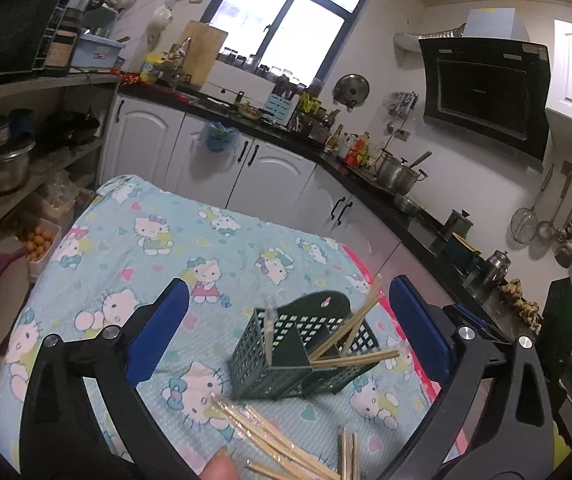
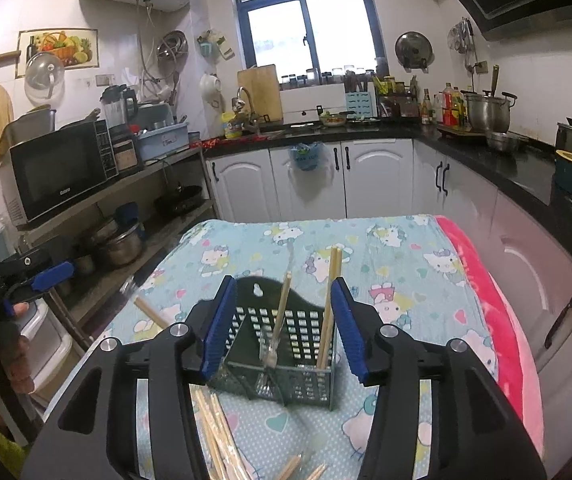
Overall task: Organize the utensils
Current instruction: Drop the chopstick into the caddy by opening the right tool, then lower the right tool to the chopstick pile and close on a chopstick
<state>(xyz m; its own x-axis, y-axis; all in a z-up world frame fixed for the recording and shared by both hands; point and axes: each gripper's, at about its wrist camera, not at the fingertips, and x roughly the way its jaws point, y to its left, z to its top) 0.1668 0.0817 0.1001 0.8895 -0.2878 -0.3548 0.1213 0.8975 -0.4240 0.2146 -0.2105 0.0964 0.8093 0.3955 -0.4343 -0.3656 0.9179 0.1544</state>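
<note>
Both wrist cams close, angled down; share green basket (image 1: 306, 352) (image 2: 281, 344), window wall behind.

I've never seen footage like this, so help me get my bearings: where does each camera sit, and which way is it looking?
Left wrist: rides on the left claw, looking along its wide-open blue fingers at the green utensil basket; a fingertip shows at the bottom.
Right wrist: rides on the right claw, facing the window; its fingers frame the basket, and a hand holds the other claw at the left edge.
Shared: basket, chopsticks, cartoon tablecloth.
</note>
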